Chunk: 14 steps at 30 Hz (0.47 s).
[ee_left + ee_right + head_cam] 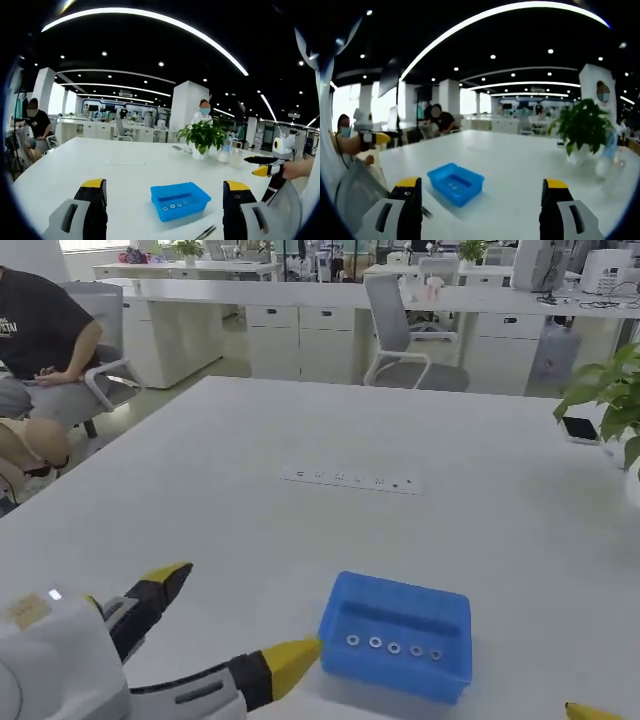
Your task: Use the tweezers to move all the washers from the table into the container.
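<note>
Small silver metal washers, five in a row, sat in the blue rectangular plastic container, just ahead of the left tool. It and the right tool gaped wide, empty.

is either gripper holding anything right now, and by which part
Nothing is held: the left gripper and right gripper are both open and empty; the tweezers lie on the table.
</note>
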Tool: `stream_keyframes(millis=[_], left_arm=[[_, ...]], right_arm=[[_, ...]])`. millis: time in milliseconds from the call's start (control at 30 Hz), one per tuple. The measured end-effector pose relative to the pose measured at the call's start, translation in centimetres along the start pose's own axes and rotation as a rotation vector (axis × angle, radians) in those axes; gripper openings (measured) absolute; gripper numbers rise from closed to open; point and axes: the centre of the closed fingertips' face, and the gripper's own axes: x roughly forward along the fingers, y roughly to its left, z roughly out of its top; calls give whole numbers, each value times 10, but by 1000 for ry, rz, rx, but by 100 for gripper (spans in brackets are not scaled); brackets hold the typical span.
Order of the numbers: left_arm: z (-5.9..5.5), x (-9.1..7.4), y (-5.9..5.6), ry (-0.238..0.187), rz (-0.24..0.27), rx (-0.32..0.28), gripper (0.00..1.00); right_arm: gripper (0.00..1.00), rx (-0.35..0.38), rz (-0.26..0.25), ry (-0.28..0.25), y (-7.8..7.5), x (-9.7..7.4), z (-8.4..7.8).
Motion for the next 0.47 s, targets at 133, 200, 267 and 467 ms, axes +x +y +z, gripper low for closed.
stream_keyframes(millis=[133,200,267,467], left_arm=[[8,-3,6,-48,10,-29,99],[8,-4,8,-52,16,-24,99],[6,-4,8,-42,19,-14,99],[3,-3,6,-30,16,-6,99]], right_arm=[[99,2,-2,-1,2,0,-1],[99,2,-4,5,2,0,-3],[99,6,-5,10,1,1,-4],[99,8,-10,18,0,3,-8]])
